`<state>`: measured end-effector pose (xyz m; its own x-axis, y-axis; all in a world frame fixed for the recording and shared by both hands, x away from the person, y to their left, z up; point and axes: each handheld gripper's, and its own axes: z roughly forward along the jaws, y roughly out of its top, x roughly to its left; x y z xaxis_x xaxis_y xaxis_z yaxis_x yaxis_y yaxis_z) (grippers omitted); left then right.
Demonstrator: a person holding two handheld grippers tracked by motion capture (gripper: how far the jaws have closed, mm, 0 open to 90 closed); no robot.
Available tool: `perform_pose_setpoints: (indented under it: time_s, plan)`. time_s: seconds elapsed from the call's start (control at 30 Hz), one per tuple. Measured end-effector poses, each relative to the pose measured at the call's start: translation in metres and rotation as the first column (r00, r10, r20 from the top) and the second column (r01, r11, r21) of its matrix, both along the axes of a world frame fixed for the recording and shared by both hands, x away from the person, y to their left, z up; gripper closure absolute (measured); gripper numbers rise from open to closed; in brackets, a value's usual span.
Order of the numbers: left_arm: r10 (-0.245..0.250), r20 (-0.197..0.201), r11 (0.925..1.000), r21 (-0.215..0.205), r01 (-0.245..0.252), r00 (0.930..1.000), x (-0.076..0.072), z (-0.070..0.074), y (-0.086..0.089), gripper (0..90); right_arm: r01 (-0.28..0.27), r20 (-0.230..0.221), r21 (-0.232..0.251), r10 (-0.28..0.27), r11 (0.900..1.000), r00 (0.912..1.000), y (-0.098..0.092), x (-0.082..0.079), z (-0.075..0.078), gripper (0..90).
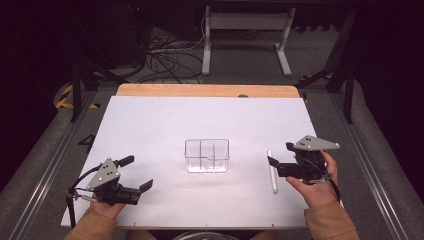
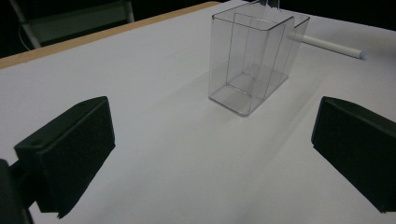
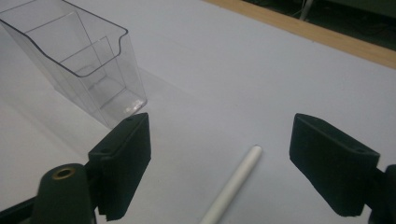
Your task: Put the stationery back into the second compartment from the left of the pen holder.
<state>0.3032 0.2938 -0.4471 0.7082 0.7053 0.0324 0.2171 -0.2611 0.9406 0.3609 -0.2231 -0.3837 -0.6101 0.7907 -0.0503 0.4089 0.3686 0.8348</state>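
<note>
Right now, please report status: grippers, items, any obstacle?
Left gripper open, empty. Right gripper open over white stick. Clear container upright, centre, empty. Nothing between.

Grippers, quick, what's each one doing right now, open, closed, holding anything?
Left gripper: open, holding nothing.
Right gripper: open, empty, jaws either side of the white stick, not gripping it.

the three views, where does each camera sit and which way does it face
High view: fixed above the person's side, looking forward and down on the white table; both hands, the left claw and the right claw show.
Left gripper view: rides the left claw, looking across the table at the clear plastic divided container; its two black jaws show.
Right gripper view: rides the right claw, looking down at the thin white stick; its two black jaws show.
Shared: all three show the container and the stick.
</note>
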Motion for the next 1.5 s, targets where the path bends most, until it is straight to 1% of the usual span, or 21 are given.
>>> perform_pose_setpoints:
  time_s: [0.1, 0.17, 0.27, 0.3, 0.37, 0.4, 0.63, 0.77, 0.8, 0.87, 0.9, 0.93, 0.97, 1.0, 1.17, 1.23, 1.3, 1.33, 1.37, 1.43, 1.5]
  plan:
    - [0.003, 0.003, 1.0, 0.004, -0.003, 1.0, 0.0, 0.0, 0.001, 0.2, 0.006, -0.042, -0.012, -0.007, 1.0, 0.9991, 0.001, 0.006, 0.0, 26.1]
    - [0.006, 0.001, 1.0, -0.002, -0.006, 1.0, 0.0, 0.0, 0.001, 0.2, 0.016, -0.065, -0.032, -0.018, 0.999, 0.9977, 0.003, 0.011, 0.0, 26.4]
    - [0.007, 0.003, 1.0, 0.006, -0.007, 1.0, 0.0, 0.0, 0.001, 0.2, 0.03, -0.093, -0.057, -0.035, 0.998, 0.9951, 0.007, 0.017, 0.001, 26.5]
    - [0.007, 0.004, 1.0, 0.005, -0.007, 1.0, 0.0, 0.0, 0.001, 0.2, 0.041, -0.109, -0.06, -0.047, 0.997, 0.9929, 0.007, 0.019, 0.0, 26.4]
    - [0.008, 0.002, 1.0, 0.001, -0.008, 1.0, 0.0, 0.0, 0.001, 0.3, 0.06, -0.177, -0.043, -0.066, 0.997, 0.9819, 0.008, 0.025, -0.001, 26.4]
    - [0.008, 0.001, 1.0, 0.0, -0.008, 1.0, 0.0, -0.001, 0.001, 0.3, 0.07, -0.197, -0.041, -0.077, 0.997, 0.9774, 0.008, 0.027, -0.002, 26.5]
    - [0.01, -0.002, 1.0, 0.001, -0.01, 1.0, 0.001, -0.001, 0.001, 0.3, 0.119, -0.249, -0.074, -0.134, 0.99, 0.9591, 0.013, 0.039, -0.01, 31.2]
    - [0.008, 0.001, 1.0, 0.005, -0.008, 1.0, 0.0, -0.001, 0.001, 0.3, 0.156, -0.268, -0.124, -0.185, 0.98, 0.9457, 0.016, 0.045, -0.013, 33.1]
    - [0.009, 0.0, 1.0, 0.003, -0.009, 1.0, 0.0, -0.001, 0.001, 0.3, 0.156, -0.268, -0.124, -0.185, 0.98, 0.9457, 0.016, 0.045, -0.013, 33.1]
    - [0.01, 0.0, 0.9999, 0.003, -0.01, 0.9999, 0.001, -0.001, 0.001, 0.3, 0.176, -0.285, -0.141, -0.211, 0.974, 0.9352, 0.018, 0.047, -0.014, 34.2]
    - [0.01, -0.005, 0.9999, -0.001, -0.01, 0.9999, 0.001, -0.001, 0.001, 0.3, 0.187, -0.3, -0.152, -0.226, 0.97, 0.9269, 0.019, 0.049, -0.015, 35.9]
    - [0.008, -0.005, 1.0, 0.002, -0.008, 1.0, 0.001, -0.001, 0.001, 0.3, 0.187, -0.3, -0.152, -0.226, 0.97, 0.9269, 0.019, 0.049, -0.015, 35.9]
    - [0.008, -0.006, 1.0, 0.002, -0.008, 1.0, 0.001, -0.001, 0.001, 0.3, 0.201, -0.314, -0.17, -0.246, 0.965, 0.9169, 0.02, 0.051, -0.016, 36.2]
    - [0.008, -0.006, 1.0, 0.002, -0.008, 1.0, 0.001, -0.001, 0.001, 0.4, 0.209, -0.322, -0.175, -0.257, 0.962, 0.9111, 0.021, 0.052, -0.017, 36.8]
    - [0.005, -0.002, 0.9999, 0.011, -0.005, 1.0, 0.001, -0.002, 0.0, 0.4, 0.211, -0.328, -0.186, -0.263, 0.96, 0.9072, 0.022, 0.055, -0.019, 37.1]
    - [0.007, 0.0, 0.9999, 0.012, -0.007, 1.0, 0.001, -0.001, 0.0, 0.4, 0.217, -0.338, -0.18, -0.268, 0.959, 0.9022, 0.022, 0.056, -0.02, 37.0]
    - [0.006, 0.0, 0.9999, 0.011, -0.006, 1.0, 0.001, -0.001, 0.0, 0.4, 0.241, -0.355, -0.164, -0.285, 0.957, 0.8904, 0.022, 0.058, -0.024, 37.3]
    - [0.006, 0.0, 0.9999, 0.011, -0.006, 1.0, 0.001, -0.001, 0.0, 0.4, 0.241, -0.355, -0.164, -0.285, 0.957, 0.8904, 0.022, 0.058, -0.024, 37.3]
    - [0.007, 0.001, 0.9999, 0.011, -0.007, 1.0, 0.001, -0.001, 0.0, 0.4, 0.262, -0.379, -0.163, -0.306, 0.951, 0.8733, 0.022, 0.059, -0.026, 39.8]
    - [0.01, 0.001, 0.9999, 0.014, -0.01, 0.9999, 0.0, -0.001, 0.0, 0.4, 0.275, -0.403, -0.167, -0.32, 0.947, 0.8574, 0.022, 0.06, -0.029, 42.2]
    - [0.007, 0.0, 0.9999, 0.013, -0.007, 1.0, 0.001, -0.001, 0.0, 0.4, 0.295, -0.432, -0.169, -0.34, 0.94, 0.8353, 0.023, 0.061, -0.031, 45.6]
